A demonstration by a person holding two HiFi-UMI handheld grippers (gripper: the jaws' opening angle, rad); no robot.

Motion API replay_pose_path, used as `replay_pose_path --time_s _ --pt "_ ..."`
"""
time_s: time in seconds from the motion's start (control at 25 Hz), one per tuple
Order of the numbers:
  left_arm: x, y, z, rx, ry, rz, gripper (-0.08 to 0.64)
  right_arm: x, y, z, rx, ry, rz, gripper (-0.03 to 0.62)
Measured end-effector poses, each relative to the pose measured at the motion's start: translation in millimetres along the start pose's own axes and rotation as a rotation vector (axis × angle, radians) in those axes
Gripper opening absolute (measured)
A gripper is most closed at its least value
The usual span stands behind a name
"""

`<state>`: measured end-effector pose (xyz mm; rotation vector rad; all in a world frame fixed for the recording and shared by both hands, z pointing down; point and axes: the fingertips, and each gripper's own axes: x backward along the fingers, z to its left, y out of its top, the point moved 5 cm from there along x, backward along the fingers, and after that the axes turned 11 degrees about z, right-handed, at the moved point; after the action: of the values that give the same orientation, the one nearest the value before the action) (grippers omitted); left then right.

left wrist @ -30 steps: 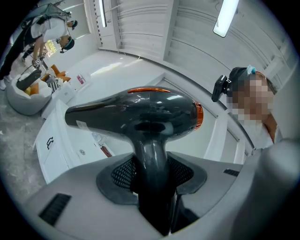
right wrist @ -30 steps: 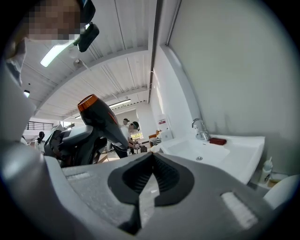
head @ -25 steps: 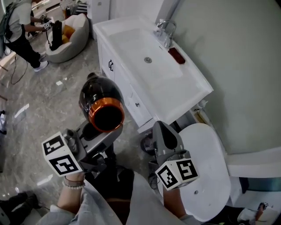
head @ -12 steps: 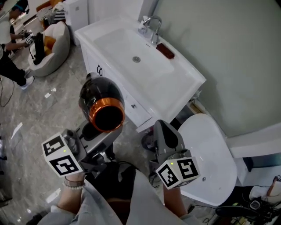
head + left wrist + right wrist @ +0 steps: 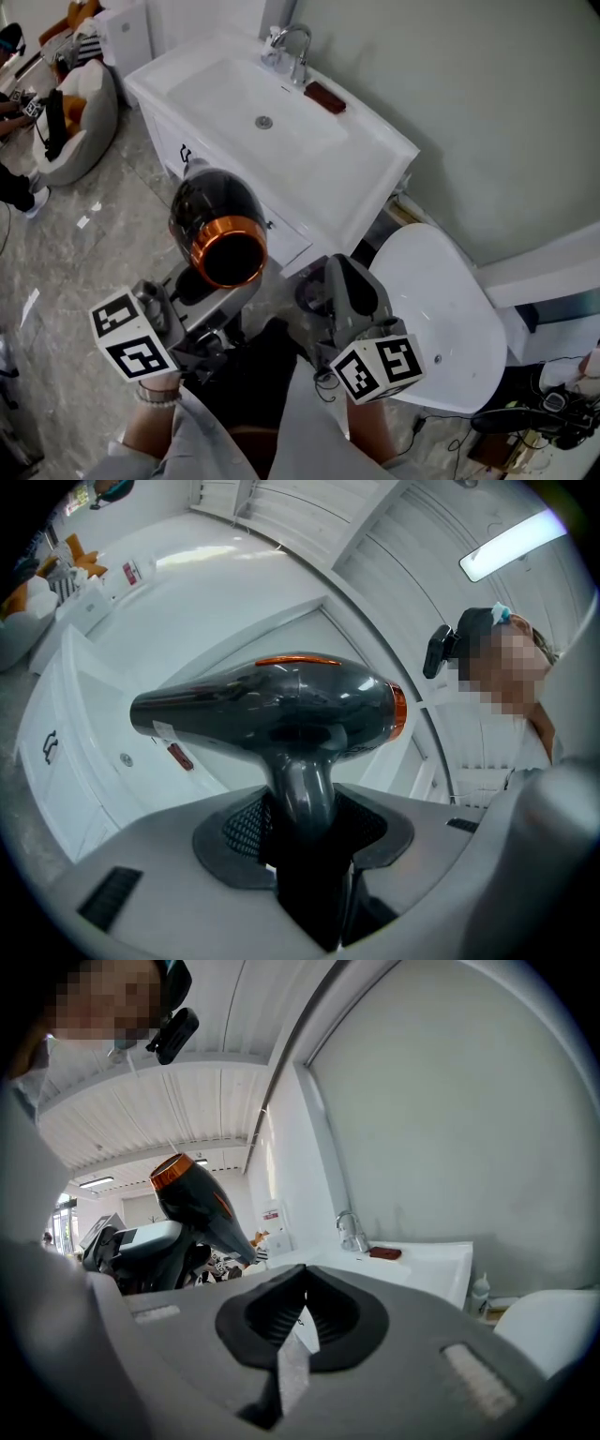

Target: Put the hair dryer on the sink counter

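i see the white sink desk (image 5: 361,183) at the top of the head view, with a white toilet lid (image 5: 441,314) just to its right. the black hair dryer (image 5: 214,217), orange ring toward me, is up in the air in front of the desk's cabinet, clear of the top. my left hand-held gripper (image 5: 300,832) is clenched on its handle. my right hand-held gripper (image 5: 302,1279) is pinched together on nothing, beside it. 1 faucet (image 5: 292,45) and 1 small red block (image 5: 324,97) sit behind the basin.
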<state>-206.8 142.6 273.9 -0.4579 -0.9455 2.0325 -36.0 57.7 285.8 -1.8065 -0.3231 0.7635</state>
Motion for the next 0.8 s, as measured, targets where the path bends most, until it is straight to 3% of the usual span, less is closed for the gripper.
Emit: replay_pose_path --time_s 0.8 --pt "-96 34 54 -0.002 -0.044 0.062 0.183 -52 27 -87 -0.034 -0.068 -0.003 -0.003"
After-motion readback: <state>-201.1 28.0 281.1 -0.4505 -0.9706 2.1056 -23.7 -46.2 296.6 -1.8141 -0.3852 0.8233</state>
